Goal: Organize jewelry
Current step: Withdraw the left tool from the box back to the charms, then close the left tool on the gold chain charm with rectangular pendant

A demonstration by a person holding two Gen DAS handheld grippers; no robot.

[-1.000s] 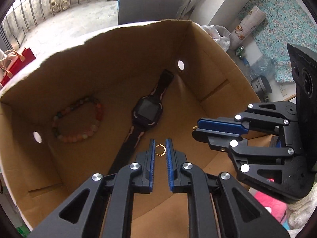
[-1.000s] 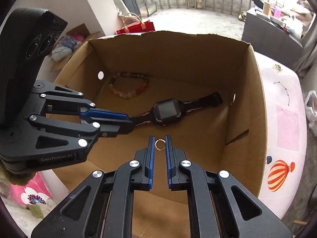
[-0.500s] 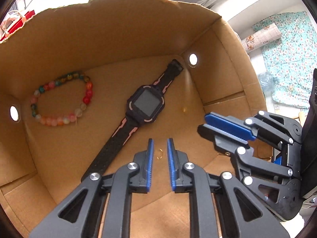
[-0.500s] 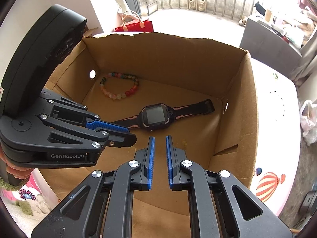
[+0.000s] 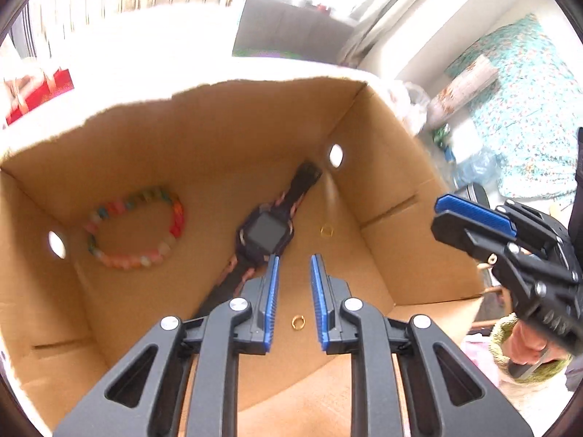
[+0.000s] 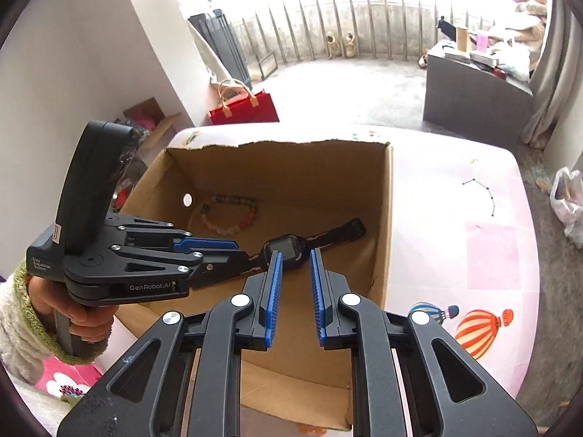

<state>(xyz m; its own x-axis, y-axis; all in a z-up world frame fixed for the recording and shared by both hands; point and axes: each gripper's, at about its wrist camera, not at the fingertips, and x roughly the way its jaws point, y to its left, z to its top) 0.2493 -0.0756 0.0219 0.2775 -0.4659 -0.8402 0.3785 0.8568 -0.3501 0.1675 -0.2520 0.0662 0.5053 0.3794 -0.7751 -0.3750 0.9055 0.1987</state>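
Both rings have dropped from our grippers onto the cardboard box (image 5: 382,182) floor beside the watch (image 5: 266,235), left gripper (image 5: 293,273) and right gripper (image 6: 296,273) now empty, right jaws opening, so the drop-off looks done.

Gold rings (image 5: 298,322), apparently flat, in box (image 5: 382,189)

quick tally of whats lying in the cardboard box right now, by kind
gold rings: 2, one near the left gripper's fingers, one beside the watch
beaded bracelet: 1
watch: 1
total: 4 pieces in the cardboard box
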